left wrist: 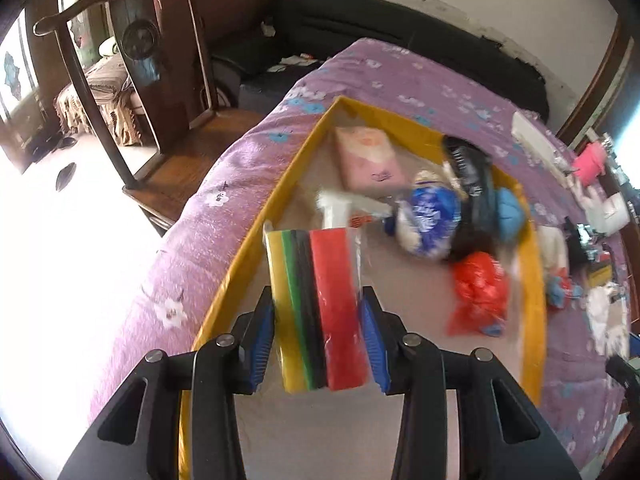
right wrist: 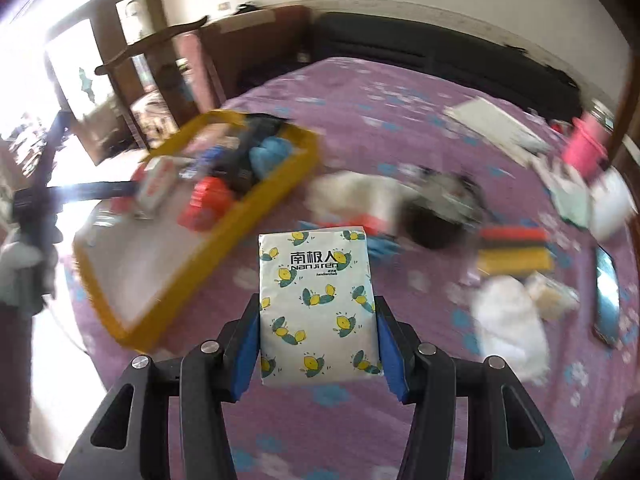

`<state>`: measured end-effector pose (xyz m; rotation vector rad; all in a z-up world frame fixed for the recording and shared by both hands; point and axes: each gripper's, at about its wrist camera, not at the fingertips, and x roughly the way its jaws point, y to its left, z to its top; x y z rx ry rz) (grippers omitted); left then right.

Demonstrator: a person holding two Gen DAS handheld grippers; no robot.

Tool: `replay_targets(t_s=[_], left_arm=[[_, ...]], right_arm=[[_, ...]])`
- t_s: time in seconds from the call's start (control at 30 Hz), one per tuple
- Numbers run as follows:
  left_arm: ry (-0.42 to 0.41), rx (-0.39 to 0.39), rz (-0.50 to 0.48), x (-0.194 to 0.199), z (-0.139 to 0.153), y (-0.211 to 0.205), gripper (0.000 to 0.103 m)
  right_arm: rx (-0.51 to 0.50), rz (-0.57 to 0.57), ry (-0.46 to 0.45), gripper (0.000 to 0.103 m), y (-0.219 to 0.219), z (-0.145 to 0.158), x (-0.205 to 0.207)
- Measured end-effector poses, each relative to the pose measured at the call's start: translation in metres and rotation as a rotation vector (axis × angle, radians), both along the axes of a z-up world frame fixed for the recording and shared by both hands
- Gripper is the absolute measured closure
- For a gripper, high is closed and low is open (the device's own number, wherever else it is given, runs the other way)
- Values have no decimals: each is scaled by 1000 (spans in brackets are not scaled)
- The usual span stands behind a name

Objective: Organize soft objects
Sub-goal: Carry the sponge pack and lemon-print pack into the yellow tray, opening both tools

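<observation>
At lower centre of its view, the left gripper (left wrist: 318, 340) is clamping a wrapped sponge pack (left wrist: 316, 308) over the yellow box (left wrist: 256, 240), already holding several soft items. The right gripper (right wrist: 318, 344) is gripping a tissue packet (right wrist: 318, 304) at centre, while loose items (right wrist: 508, 328) are lying at right, unsorted.

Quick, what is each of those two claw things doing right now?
Left gripper: jaws closed on a plastic-wrapped stack of yellow, green, black and red sponges.
Right gripper: jaws closed on a white lemon-print tissue pack.
</observation>
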<state>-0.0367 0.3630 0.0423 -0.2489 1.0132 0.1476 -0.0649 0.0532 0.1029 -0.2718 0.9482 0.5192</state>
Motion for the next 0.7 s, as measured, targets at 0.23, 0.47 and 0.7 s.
replay_targets(t_s=[0.23, 0.47, 0.7], left_arm=[[40, 37, -73, 2, -9, -12, 28], [-192, -104, 63, -61, 32, 25, 23], [-295, -234, 158, -113, 38, 53, 21]], right_arm=[[-6, 147, 37, 46, 96, -9, 5], [-32, 225, 142, 46, 169, -44, 22], [-99, 207, 166, 46, 211, -79, 53]])
